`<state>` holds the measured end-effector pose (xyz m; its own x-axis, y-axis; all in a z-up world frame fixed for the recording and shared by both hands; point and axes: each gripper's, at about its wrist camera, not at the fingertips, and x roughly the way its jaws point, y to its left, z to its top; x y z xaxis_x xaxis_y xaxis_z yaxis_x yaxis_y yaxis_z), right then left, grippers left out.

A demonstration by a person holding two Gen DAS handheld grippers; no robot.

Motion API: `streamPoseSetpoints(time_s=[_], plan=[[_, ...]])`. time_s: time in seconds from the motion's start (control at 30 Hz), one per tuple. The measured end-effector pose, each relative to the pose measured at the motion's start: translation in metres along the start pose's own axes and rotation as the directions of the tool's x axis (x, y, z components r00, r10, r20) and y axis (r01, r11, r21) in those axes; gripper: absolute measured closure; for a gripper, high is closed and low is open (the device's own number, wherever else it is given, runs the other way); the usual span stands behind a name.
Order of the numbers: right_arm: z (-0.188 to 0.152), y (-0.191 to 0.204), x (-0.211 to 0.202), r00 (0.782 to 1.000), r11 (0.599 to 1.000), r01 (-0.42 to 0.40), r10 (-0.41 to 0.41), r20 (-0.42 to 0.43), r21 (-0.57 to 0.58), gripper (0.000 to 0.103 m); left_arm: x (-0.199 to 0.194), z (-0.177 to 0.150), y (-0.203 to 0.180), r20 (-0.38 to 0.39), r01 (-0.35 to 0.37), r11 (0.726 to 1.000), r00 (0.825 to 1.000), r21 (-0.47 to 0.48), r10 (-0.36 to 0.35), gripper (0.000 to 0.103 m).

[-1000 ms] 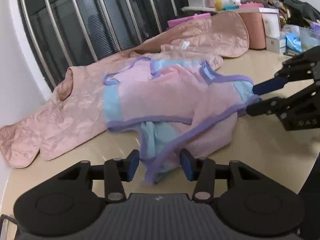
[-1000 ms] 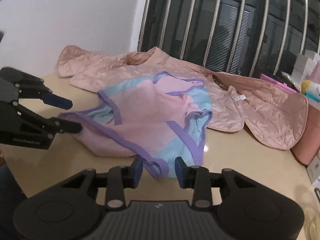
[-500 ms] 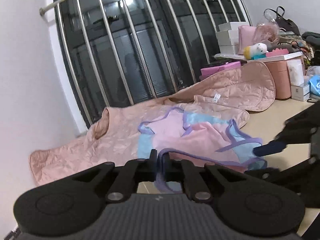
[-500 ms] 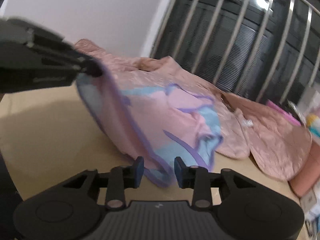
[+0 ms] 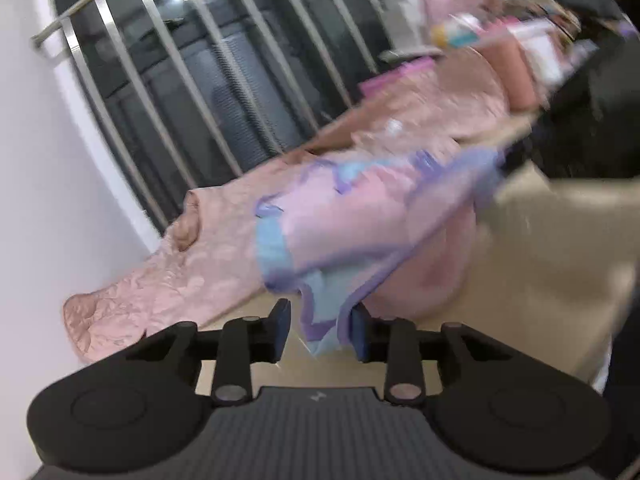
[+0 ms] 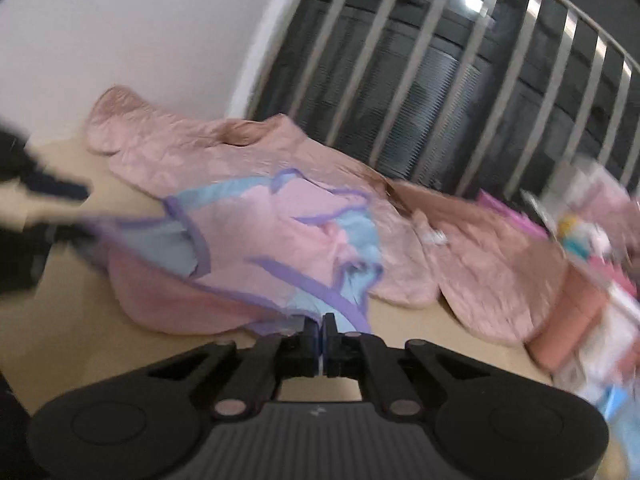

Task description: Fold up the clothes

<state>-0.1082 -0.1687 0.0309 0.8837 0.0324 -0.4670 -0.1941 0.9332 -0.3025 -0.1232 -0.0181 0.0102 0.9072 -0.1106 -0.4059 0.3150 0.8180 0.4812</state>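
Pinching the purple hem of the pink garment (image 6: 280,240) mid-frame, your right gripper (image 6: 321,338) is clamped while your left gripper (image 5: 318,330) gapes around a corner — nothing folded yet.

Our left gripper (image 5: 318,326) low and level, jaws parted wide, our right gripper (image 6: 320,340) level too — pads pressed together, both wrists pointing forward.

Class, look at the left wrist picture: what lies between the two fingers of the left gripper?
In the left wrist view, a hanging corner of the pink and blue garment lies between the open fingers of the left gripper, against the right one, table beneath.
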Motion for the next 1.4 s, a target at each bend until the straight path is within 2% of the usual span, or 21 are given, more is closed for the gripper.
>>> streamPoseSetpoints(time_s=[0.13, 0.2, 0.23, 0.37, 0.47, 0.6, 0.63, 0.67, 0.7, 0.77, 0.8, 0.83, 0.93, 1.1, 1.27, 1.3, 1.33, 1.4], plan=[[-0.008, -0.011, -0.005, 1.000, 0.999, -0.005, 0.005, -0.007, 0.048, 0.102, -0.001, -0.006, -0.014, -0.008, 0.032, 0.997, 0.999, 0.077, -0.031, 0.071], [-0.010, -0.011, -0.005, 1.000, 0.999, -0.006, 0.007, -0.006, 0.049, 0.102, 0.002, -0.005, -0.020, -0.016, 0.031, 0.993, 0.999, 0.115, -0.030, 0.063], [-0.009, -0.010, -0.005, 1.000, 0.999, -0.004, 0.005, -0.005, 0.047, 0.102, 0.005, -0.004, -0.024, -0.026, 0.026, 0.990, 0.999, 0.142, -0.023, 0.063], [-0.008, -0.007, -0.010, 1.000, 0.997, 0.008, -0.010, 0.020, 0.071, 0.102, 0.020, -0.003, -0.031, -0.070, -0.078, 0.978, 0.993, 0.192, 0.093, 0.063], [-0.011, -0.006, -0.015, 0.999, 0.996, 0.025, -0.028, 0.032, 0.081, 0.101, 0.023, -0.005, -0.029, -0.100, -0.156, 0.975, 0.980, 0.157, 0.173, 0.062], [-0.024, 0.014, -0.015, 0.998, 0.998, 0.061, -0.061, -0.003, -0.023, 0.101, 0.024, -0.008, -0.026, -0.142, -0.232, 0.967, 0.959, 0.108, 0.246, 0.061], [-0.027, 0.023, -0.015, 0.997, 0.995, 0.069, -0.070, -0.012, -0.066, 0.101, 0.024, -0.008, -0.025, -0.152, -0.241, 0.965, 0.955, 0.104, 0.255, 0.067], [-0.031, 0.031, -0.015, 0.997, 0.991, 0.071, -0.072, -0.007, -0.115, 0.101, 0.021, -0.007, -0.023, -0.156, -0.212, 0.974, 0.962, 0.079, 0.222, 0.097], [-0.034, 0.039, -0.016, 0.997, 0.984, 0.072, -0.074, -0.002, -0.164, 0.098, 0.018, -0.005, -0.019, -0.163, -0.176, 0.983, 0.970, 0.050, 0.182, 0.100], [-0.040, 0.054, -0.017, 0.997, 0.962, 0.082, -0.079, 0.021, -0.261, 0.086, 0.011, 0.000, -0.015, -0.152, -0.128, 0.991, 0.979, 0.037, 0.133, 0.100], [-0.042, 0.060, -0.018, 0.996, 0.947, 0.091, -0.083, 0.038, -0.308, 0.076, 0.008, 0.002, -0.015, -0.137, -0.128, 0.991, 0.981, 0.048, 0.134, 0.100], [-0.042, 0.062, -0.019, 0.996, 0.939, 0.091, -0.080, 0.048, -0.332, 0.073, 0.006, 0.004, -0.015, -0.123, -0.135, 0.989, 0.982, 0.054, 0.141, 0.100], [-0.040, 0.062, -0.018, 0.996, 0.926, 0.079, -0.055, 0.073, -0.370, 0.073, 0.000, 0.010, -0.013, -0.097, -0.132, 0.990, 0.986, 0.041, 0.135, 0.100], [-0.037, 0.068, -0.008, 0.997, 0.866, 0.052, -0.013, 0.081, -0.497, 0.073, -0.008, 0.023, -0.006, -0.056, -0.123, 0.992, 0.991, 0.000, 0.123, 0.100], [-0.035, 0.070, -0.006, 0.996, 0.856, -0.020, 0.065, 0.069, -0.516, 0.073, -0.010, 0.029, 0.007, -0.036, -0.133, 0.991, 0.991, -0.035, 0.131, 0.100], [-0.035, 0.070, -0.005, 0.995, 0.850, -0.025, 0.071, 0.067, -0.526, 0.074, -0.009, 0.028, 0.008, -0.040, -0.136, 0.990, 0.990, -0.036, 0.135, 0.100], [-0.033, 0.071, -0.004, 0.995, 0.846, -0.041, 0.081, 0.052, -0.531, 0.084, -0.008, 0.027, 0.009, -0.044, -0.140, 0.989, 0.989, -0.037, 0.138, 0.100], [-0.029, 0.068, -0.003, 0.996, 0.863, -0.050, 0.081, 0.041, -0.504, 0.094, -0.004, 0.022, 0.009, -0.061, -0.156, 0.987, 0.986, -0.031, 0.154, 0.100]])
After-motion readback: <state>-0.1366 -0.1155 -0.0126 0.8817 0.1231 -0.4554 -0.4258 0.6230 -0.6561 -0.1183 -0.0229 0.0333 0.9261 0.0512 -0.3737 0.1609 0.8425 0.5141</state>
